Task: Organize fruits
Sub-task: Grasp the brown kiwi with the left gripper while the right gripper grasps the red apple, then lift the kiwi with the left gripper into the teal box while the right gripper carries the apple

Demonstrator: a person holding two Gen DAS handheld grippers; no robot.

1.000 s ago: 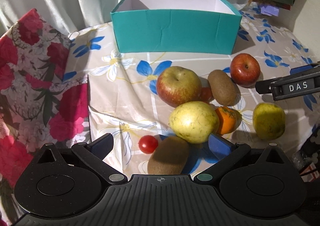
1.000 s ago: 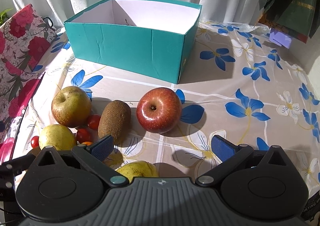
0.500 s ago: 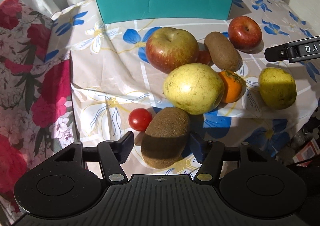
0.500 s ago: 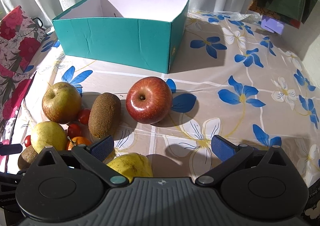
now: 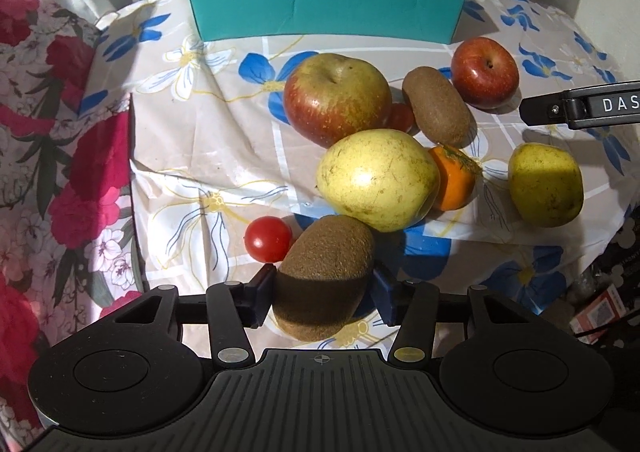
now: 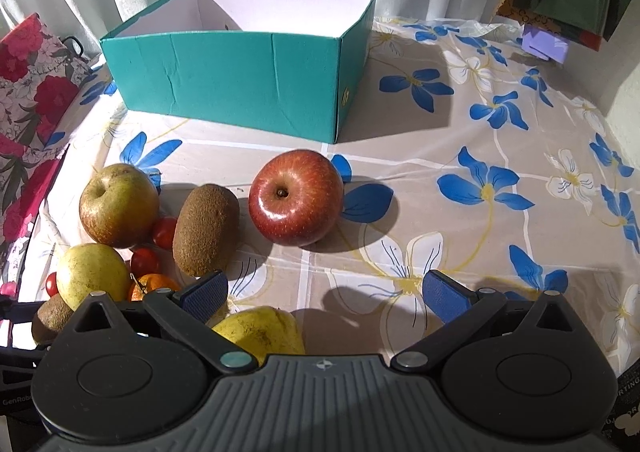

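Left tool point(image 5: 324, 288) clamps its pads against the near kiwi point(image 5: 326, 276), low on the surface point(image 5: 200, 139) at six o'clock. Right tool point(image 6: 325, 296) gapes wide, holding nothing; red apple point(image 6: 296, 197) at twelve.

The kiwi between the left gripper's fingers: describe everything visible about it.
The brown fuzzy oval kiwi lies on the flowered plastic tablecloth, long axis pointing away from the camera. The left gripper has its blue-padded fingers closed against both flanks. Its near half sits in the gripper's shadow, the far half is sunlit. A small red cherry tomato sits beside its left, and the large yellow-green pear borders its far end; contact is unclear. Its skin looks intact.
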